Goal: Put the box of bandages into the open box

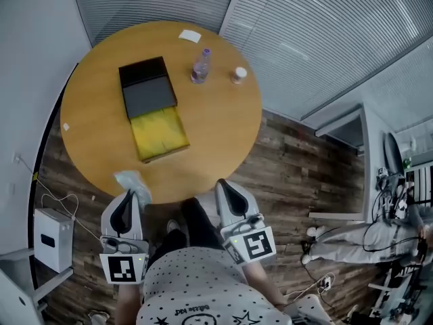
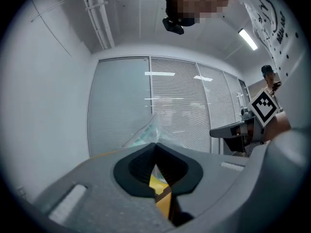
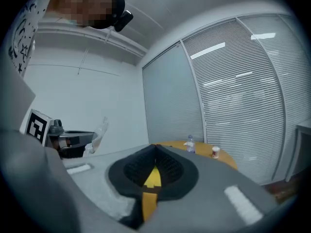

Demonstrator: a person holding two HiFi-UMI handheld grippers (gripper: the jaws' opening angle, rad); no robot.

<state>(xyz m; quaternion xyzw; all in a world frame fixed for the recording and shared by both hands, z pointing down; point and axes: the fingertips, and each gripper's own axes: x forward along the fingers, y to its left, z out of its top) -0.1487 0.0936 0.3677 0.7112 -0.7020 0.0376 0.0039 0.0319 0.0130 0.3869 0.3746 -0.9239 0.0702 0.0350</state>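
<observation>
Two tools: left tool [image 2: 154, 147] clamps one packet [image 2: 146, 132], clearest in its own view; right tool [image 3: 155, 147] together, empty.

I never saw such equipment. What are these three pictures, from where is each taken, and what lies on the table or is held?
There is no robot: a person holds a two-jaw gripper in each hand. One picture looks down from a camera on the person's head; the other two come from cameras riding on each gripper, looking along its jaws. On the round wooden table stand an open black box with a yellow inside, a water bottle and a small white jar. The left gripper is shut on a clear plastic packet. The right gripper is shut and empty.
</observation>
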